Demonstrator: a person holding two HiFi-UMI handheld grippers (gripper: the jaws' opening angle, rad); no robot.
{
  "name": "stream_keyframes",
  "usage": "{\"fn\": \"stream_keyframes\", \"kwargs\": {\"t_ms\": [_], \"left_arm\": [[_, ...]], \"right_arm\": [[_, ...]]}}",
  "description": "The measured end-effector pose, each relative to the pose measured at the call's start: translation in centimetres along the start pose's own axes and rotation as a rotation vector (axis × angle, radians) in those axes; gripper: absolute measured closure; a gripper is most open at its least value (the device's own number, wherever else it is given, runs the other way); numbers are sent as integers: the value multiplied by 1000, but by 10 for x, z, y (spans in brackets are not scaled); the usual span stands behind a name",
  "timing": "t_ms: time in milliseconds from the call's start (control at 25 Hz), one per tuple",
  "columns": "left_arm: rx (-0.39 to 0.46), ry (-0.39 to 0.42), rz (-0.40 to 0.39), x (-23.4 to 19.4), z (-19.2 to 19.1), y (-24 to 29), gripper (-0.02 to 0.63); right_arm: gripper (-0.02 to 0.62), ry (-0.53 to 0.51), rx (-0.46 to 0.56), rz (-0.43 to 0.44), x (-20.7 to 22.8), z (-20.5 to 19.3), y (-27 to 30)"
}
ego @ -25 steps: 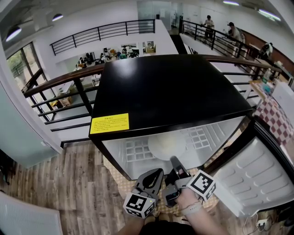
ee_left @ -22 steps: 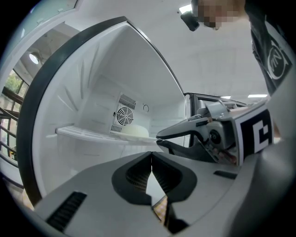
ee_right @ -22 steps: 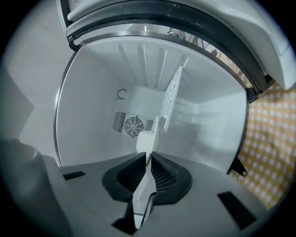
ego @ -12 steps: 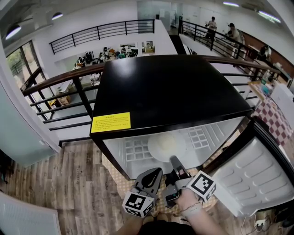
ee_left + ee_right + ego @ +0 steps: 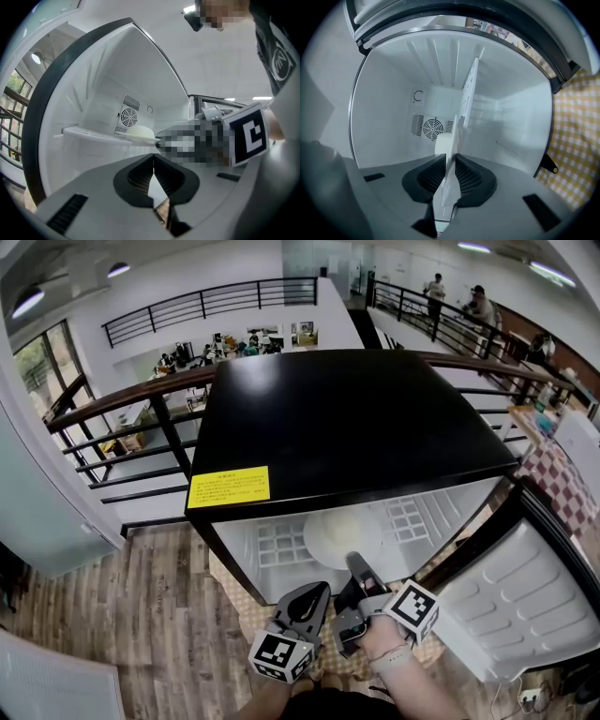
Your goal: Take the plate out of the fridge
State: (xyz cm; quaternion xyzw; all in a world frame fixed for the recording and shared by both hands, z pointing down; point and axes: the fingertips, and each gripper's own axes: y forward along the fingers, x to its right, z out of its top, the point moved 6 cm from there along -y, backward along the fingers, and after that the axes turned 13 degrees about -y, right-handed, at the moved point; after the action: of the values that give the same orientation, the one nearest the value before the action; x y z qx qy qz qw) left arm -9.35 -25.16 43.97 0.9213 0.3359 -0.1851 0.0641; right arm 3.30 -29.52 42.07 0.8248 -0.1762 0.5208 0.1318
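right gripper (image 5: 449, 164) jaws clamped on plate (image 5: 446, 142) rim | left gripper (image 5: 153, 165) jaws together, empty

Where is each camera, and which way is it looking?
Head view: on the person's head, looking down at the open fridge; left gripper, right gripper and a wrist show.
Left gripper view: on the left gripper, facing the plate in the fridge; its shut, empty jaws show.
Right gripper view: on the right gripper, turned sideways, facing the fridge's back; its jaws pinch the plate.
Shared: all show the plate.
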Motion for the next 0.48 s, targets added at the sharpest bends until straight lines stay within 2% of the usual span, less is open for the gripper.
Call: {"fn": "stream_keyframes", "kwargs": {"t_ms": [160, 480], "left_arm": [[2, 0, -6, 1, 0, 1, 597], [-2, -1, -13, 3, 0, 1, 597]], "right_arm": [[525, 38, 6, -18, -1, -4, -9], [525, 13, -5, -1, -3, -8, -21]]}}
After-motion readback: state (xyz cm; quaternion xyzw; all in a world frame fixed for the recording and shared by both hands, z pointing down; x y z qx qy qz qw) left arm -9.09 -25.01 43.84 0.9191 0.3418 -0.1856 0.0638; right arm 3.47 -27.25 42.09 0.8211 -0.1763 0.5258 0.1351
